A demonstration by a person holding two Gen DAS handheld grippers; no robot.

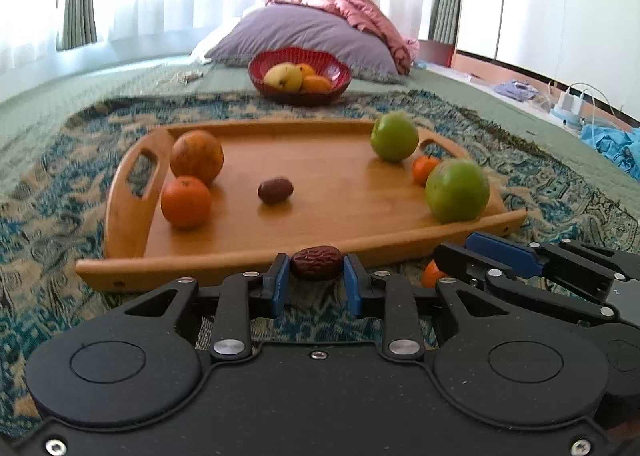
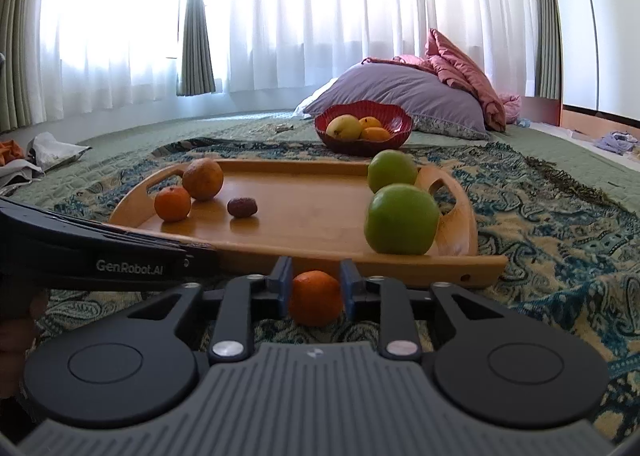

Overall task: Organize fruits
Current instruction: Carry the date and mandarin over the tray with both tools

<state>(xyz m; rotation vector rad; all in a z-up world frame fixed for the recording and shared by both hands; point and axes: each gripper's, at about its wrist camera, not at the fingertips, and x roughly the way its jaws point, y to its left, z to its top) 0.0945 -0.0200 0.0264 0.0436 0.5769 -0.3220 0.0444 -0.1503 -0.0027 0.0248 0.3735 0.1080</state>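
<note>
My left gripper (image 1: 317, 270) is shut on a wrinkled red date (image 1: 317, 262), just in front of the wooden tray's (image 1: 248, 256) near rim. My right gripper (image 2: 316, 290) is shut on a small tangerine (image 2: 316, 298) before the same tray (image 2: 304, 248); it shows at the right of the left wrist view too. On the tray lie a large orange (image 1: 197, 155), a tangerine (image 1: 186, 201), a second date (image 1: 275, 190), two green apples (image 1: 394, 136) (image 1: 457, 190) and a small tangerine (image 1: 425, 169) between them.
A red bowl (image 1: 256, 74) with a yellow mango and oranges stands behind the tray, before a purple pillow (image 1: 296, 30) and pink cloth. A patterned blanket (image 1: 60, 192) covers the bed. Chargers and blue cloth (image 1: 612, 144) lie at the right; bags (image 2: 48, 152) at the left.
</note>
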